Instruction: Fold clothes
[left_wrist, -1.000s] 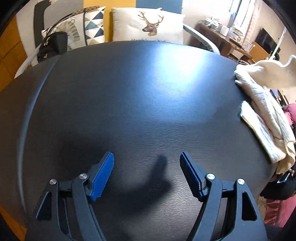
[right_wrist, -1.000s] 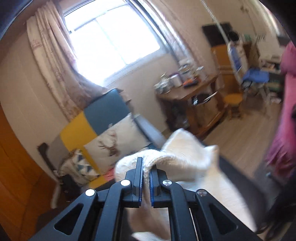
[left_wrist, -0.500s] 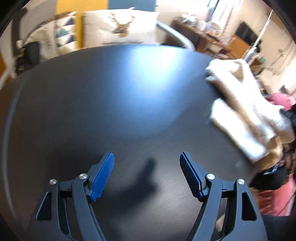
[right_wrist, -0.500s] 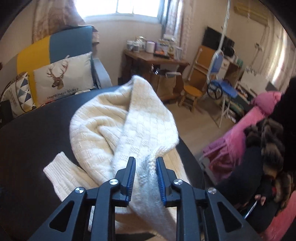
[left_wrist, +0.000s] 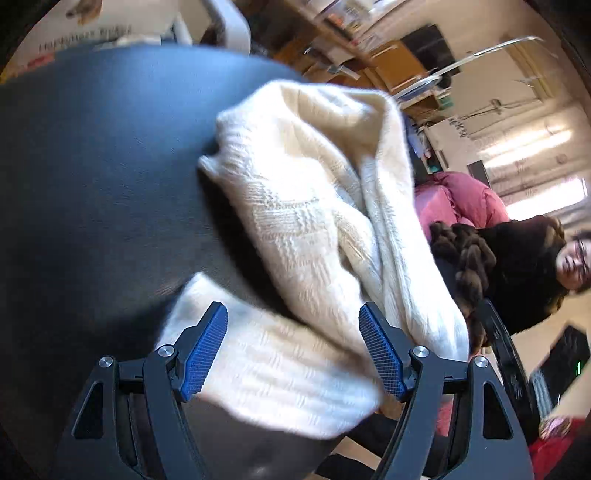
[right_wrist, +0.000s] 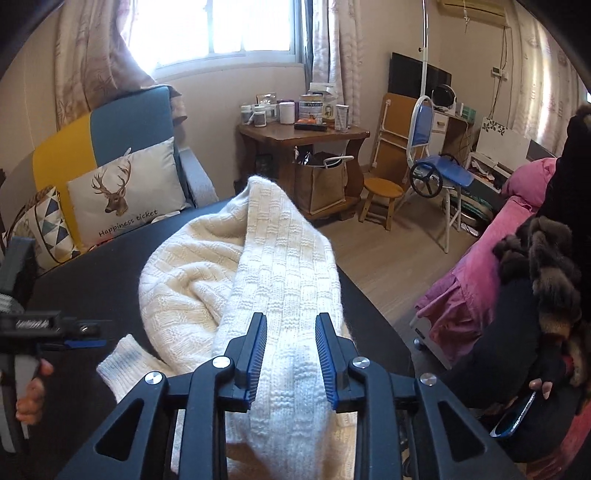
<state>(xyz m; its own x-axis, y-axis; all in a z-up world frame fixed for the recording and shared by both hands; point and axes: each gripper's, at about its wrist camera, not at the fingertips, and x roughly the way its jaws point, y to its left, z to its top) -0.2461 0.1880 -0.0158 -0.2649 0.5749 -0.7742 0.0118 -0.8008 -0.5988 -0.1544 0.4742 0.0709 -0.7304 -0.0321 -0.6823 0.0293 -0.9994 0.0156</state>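
While the right gripper (right_wrist: 290, 350) stands partly open astride a ridge of the cream sweater (right_wrist: 258, 280), gripping nothing, the left gripper (left_wrist: 293, 350) gapes wide over a sleeve cuff (left_wrist: 258, 365) low in its frame; the sweater lies bunched at the black table (left_wrist: 92, 184) edge. I judge spreading it flat must precede creasing; grip seams, not loose bulk.

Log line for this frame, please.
phase: pre-fold | sweater: bunched on table | left gripper: open over sleeve | right gripper: open astride fold
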